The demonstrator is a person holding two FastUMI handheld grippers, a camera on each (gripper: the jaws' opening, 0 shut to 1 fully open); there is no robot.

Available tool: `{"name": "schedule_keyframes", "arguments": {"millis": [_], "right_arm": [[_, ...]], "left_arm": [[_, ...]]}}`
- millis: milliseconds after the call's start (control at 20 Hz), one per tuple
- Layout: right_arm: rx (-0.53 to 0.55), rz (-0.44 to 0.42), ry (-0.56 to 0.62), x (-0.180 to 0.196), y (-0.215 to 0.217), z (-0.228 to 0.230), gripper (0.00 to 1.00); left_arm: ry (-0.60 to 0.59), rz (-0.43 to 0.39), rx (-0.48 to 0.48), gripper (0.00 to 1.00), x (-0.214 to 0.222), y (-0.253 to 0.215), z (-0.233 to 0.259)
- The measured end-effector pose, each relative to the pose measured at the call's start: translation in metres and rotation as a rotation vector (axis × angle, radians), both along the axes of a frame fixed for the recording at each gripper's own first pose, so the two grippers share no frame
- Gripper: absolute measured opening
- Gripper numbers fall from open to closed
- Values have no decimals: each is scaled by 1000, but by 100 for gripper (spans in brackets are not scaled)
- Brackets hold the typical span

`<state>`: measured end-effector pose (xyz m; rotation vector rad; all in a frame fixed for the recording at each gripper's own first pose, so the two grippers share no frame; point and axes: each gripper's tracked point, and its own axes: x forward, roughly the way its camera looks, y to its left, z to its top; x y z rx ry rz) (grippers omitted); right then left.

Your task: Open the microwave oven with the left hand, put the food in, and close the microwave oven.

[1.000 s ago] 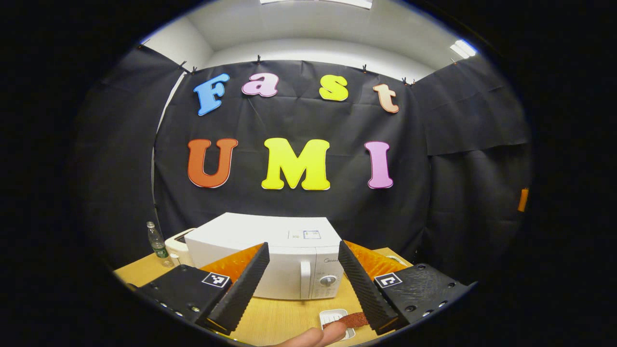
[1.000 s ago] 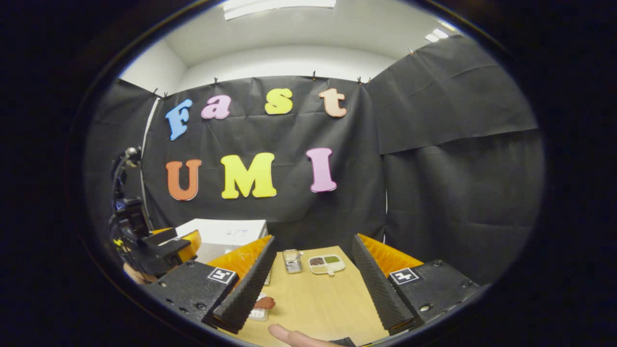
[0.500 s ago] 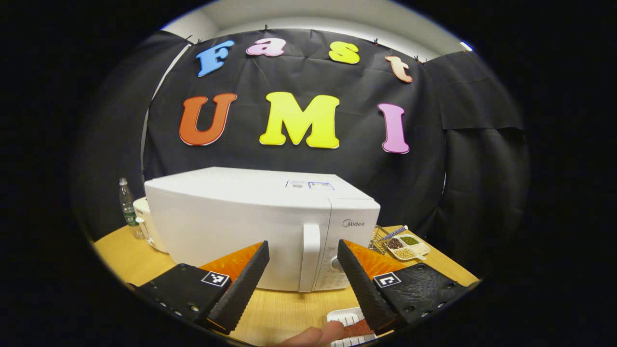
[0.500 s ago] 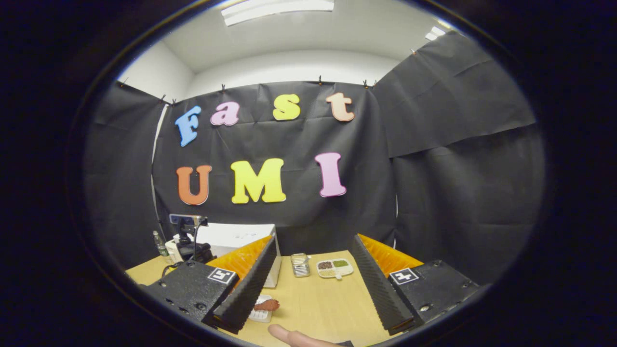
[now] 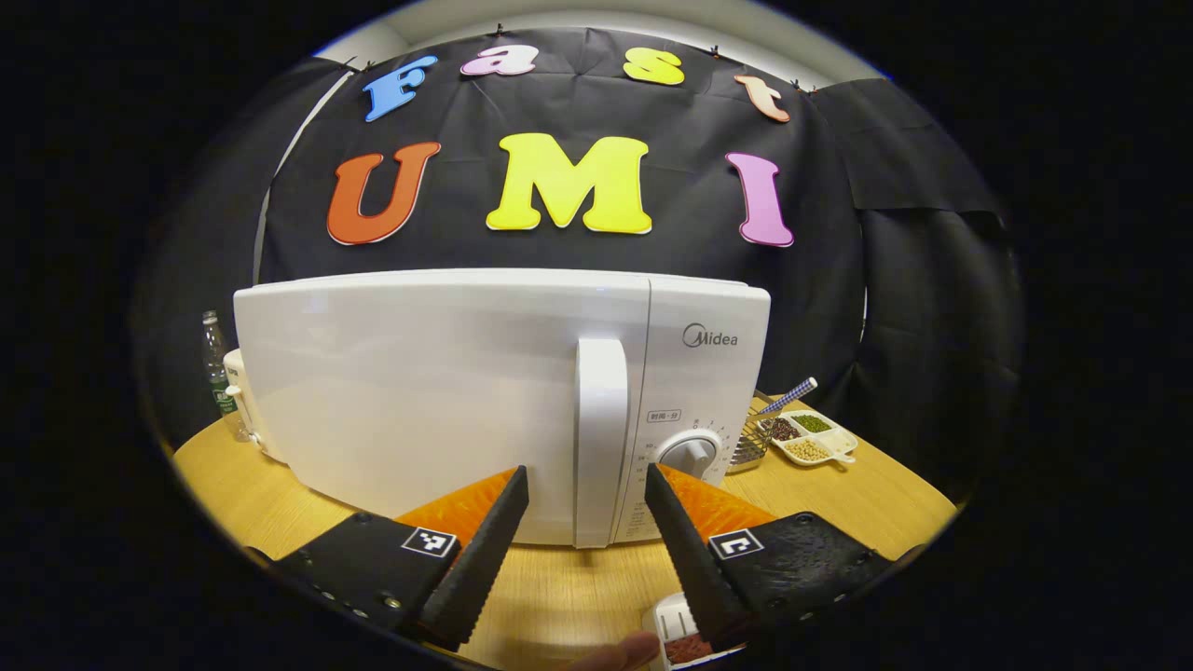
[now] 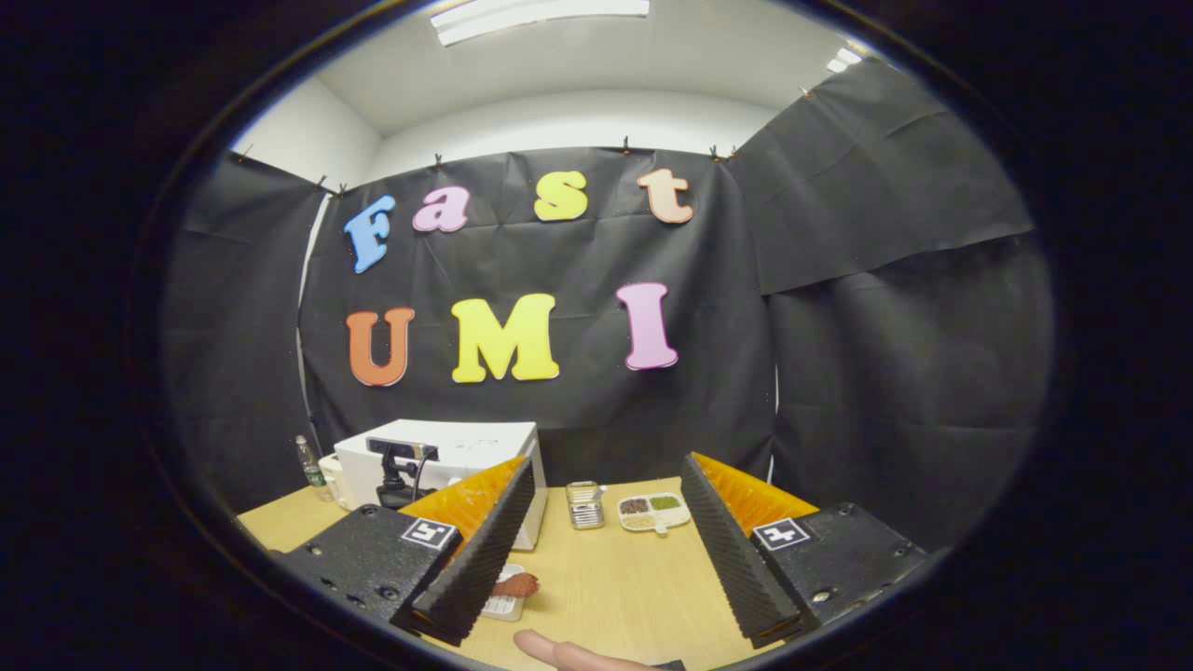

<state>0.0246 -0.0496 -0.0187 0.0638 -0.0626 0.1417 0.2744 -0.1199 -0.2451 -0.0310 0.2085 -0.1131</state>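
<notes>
Table (image 5: 867, 503) is light wood; white microwave (image 5: 419, 391) sits on it, door shut, now much bigger in left gripper view than 0.5 s ago, so left gripper (image 5: 585, 489) has closed in on it. Door handle (image 5: 599, 438) stands upright betw. the two fingers, just beyond the tips; no contact seen. Fingers spread wide, holding nothing. Gripper points level at the door front, low over the table. Knob (image 5: 688, 455) is just right of the handle.

Right gripper (image 6: 606, 480) barely changed vs 0.5 s ago: hangs back on the near side, aimed at the far wall, fingers wide apart, nothing betw. them. A fingertip (image 6: 545, 645) of the person shows at the bottom edge.

Right gripper view gives the wider scene: microwave far left w/ left gripper's camera rig in front of it, food (image 6: 514, 586), a reddish-brown piece on a small white tray (image 6: 501, 606), near left on the table. In left gripper view that tray is at near right, partly hidden behind the right finger.

Divided dish (image 5: 809, 438) of beans lies far right, wire basket (image 5: 746, 445) beside it. Bottle (image 5: 217, 377) stands far left behind the microwave.
</notes>
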Motion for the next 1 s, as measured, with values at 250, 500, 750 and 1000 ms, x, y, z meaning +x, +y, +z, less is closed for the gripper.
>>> {"name": "schedule_keyframes", "arguments": {"millis": [250, 500, 750, 1000], "right_arm": [[-34, 22, 27, 8, 8, -17, 100], [-44, 14, 43, 10, 0, -28, 95], [-41, -15, 51, 5, -18, -36, 100], [-48, -46, 73, -7, -33, -40, 100]], "left_arm": [[48, -17, -163, 43, 13, -4, -15], [20, 12, -47, 32, 15, -6, -19], [36, 80, 8, 12, 12, 0, -26], [60, 48, 11, 10, 14, -2, -29]]}}
